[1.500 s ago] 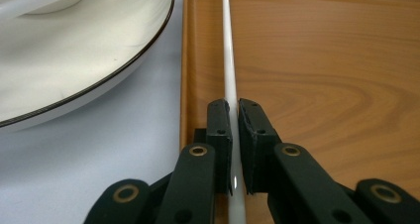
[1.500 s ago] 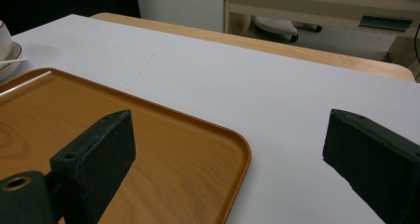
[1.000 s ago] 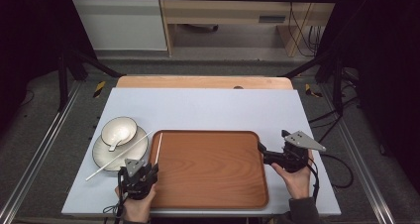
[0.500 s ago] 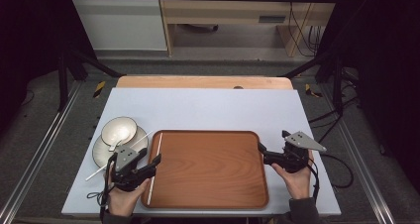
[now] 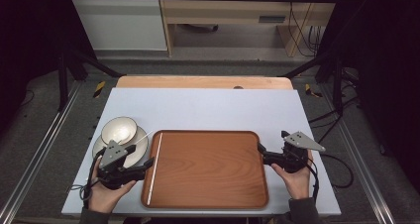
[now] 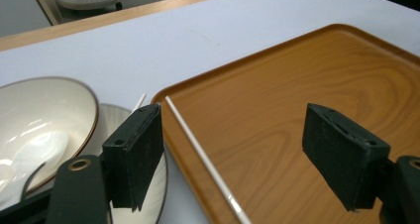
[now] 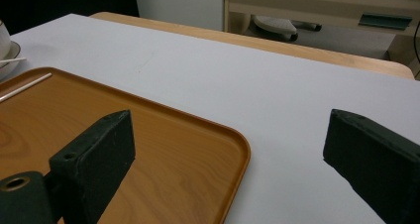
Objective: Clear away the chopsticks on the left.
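Both tools gape: left tool (image 5: 147,165) straddles the tray (image 5: 208,169) rim. Lifting unevenly could roll the chopstick (image 5: 154,167) off.

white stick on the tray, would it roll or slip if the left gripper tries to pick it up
Probably yes. The stick is thin and looks round, lying flat on the smooth tray, so a nudge could roll it. It looks stiff and light, since it lies dead straight. The left gripper is open near it, but its broad pads may struggle to get under something so low.
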The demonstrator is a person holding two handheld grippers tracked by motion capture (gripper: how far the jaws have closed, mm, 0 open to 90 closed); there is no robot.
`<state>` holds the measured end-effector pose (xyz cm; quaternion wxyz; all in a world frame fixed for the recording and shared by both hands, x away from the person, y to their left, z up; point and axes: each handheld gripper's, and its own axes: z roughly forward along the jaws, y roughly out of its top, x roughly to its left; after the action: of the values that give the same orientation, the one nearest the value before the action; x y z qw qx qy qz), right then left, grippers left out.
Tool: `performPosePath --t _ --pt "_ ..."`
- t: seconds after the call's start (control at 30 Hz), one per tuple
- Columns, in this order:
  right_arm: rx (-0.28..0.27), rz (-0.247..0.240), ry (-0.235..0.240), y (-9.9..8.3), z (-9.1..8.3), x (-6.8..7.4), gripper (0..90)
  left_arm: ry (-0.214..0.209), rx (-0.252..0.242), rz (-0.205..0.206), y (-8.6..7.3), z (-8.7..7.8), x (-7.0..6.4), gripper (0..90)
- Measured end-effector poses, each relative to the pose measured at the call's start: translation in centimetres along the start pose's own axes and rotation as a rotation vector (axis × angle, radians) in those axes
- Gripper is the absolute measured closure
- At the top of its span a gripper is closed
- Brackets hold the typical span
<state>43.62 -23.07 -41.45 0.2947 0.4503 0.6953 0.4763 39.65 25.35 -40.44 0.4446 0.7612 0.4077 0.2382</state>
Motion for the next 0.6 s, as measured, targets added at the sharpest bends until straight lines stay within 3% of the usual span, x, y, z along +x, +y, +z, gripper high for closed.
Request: performPosePath --t 0.4,0.6 --pt "0.010 0.000 -0.001 -0.1 0.1 -0.1 5.9 0.010 0.066 0.022 -2.7 -1.2 2.0 26.0" --pt "0.008 0.000 -0.001 -0.1 0.0 -0.2 5.9 0.054 0.125 0.014 -3.7 -1.0 3.1 31.3"
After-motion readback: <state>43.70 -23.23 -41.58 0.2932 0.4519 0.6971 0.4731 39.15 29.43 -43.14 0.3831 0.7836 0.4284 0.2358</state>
